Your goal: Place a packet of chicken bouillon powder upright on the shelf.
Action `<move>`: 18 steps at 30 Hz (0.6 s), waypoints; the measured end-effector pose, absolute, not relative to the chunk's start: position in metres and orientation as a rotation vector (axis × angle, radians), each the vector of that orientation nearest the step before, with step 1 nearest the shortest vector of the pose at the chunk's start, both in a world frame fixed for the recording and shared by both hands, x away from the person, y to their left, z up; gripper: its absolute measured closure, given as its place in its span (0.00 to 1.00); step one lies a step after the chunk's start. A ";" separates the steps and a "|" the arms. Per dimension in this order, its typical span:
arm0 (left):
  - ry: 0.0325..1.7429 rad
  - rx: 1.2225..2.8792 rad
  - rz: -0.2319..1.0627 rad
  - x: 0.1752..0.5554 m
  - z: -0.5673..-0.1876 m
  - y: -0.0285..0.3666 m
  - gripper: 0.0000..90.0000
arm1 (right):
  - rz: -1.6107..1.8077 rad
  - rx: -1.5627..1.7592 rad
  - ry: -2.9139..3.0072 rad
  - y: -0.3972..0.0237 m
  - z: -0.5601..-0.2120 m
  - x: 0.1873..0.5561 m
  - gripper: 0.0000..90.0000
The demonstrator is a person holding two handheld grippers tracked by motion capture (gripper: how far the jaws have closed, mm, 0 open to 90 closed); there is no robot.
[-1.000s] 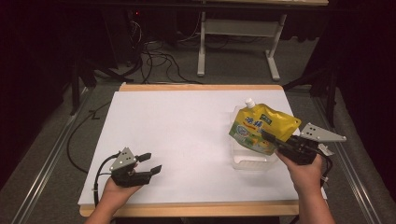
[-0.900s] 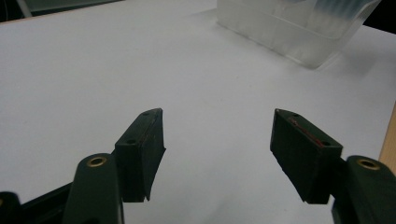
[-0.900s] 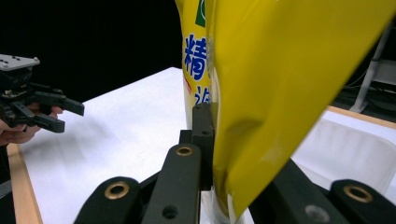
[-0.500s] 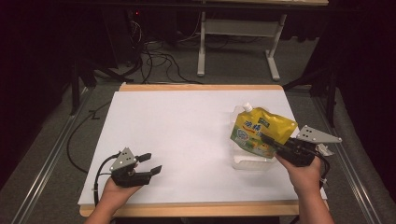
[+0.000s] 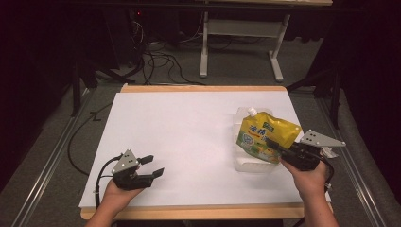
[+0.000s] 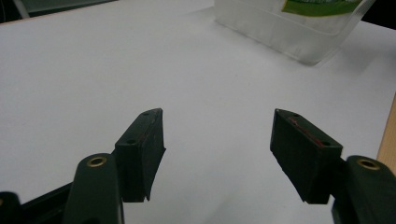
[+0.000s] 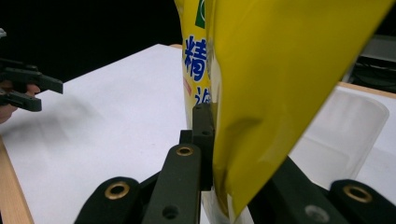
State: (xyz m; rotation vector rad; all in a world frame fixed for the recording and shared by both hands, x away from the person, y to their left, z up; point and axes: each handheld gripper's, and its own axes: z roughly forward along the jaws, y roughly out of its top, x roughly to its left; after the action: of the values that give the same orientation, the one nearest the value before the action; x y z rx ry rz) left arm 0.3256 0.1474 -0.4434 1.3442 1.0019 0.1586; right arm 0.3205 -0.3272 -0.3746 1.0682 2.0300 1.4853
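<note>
My right gripper [image 5: 274, 145] is clamped on the yellow pouch [image 5: 262, 136], its 2 jaws pinching the lower edge so the bag stands tilted with its white spout [image 5: 252, 111] pointing to the far side. I hold it low, I think, because the flat seam gives the pads something firm to bite while the soft body would only bulge away. The pouch sits partly inside the clear plastic tub [image 5: 250, 163] at the right of the table [image 5: 189, 127] — whether its bottom touches the tub floor I cannot tell.

My left gripper [image 5: 153, 165] rests at the near left corner, jaws spread with nothing between them — parked well apart, so it doesn't crowd the working side. In the left gripper view the tub [image 6: 289, 32] lies far off across bare white surface.

What stands in the way is mainly the tub's own wall, just beside my right jaws; a careless tilt could catch the pouch on that rim. Beyond the far edge, cables [image 5: 156, 52] and a white frame [image 5: 241, 42] lie on the floor.
</note>
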 end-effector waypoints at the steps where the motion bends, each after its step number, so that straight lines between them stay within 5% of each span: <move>1: 1.002 1.344 0.159 0.326 -0.443 0.147 0.39 | 1.487 1.078 2.028 -0.327 -0.375 0.320 0.96; 18: 0.999 1.350 0.155 0.326 -0.444 0.147 0.39 | 1.454 1.115 2.031 -0.324 -0.381 0.323 0.96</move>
State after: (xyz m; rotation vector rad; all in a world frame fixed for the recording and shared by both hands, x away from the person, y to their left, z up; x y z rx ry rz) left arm 0.3256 0.1469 -0.4438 1.3502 0.9990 0.1549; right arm 0.3227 -0.3237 -0.3815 1.1153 2.0311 1.4541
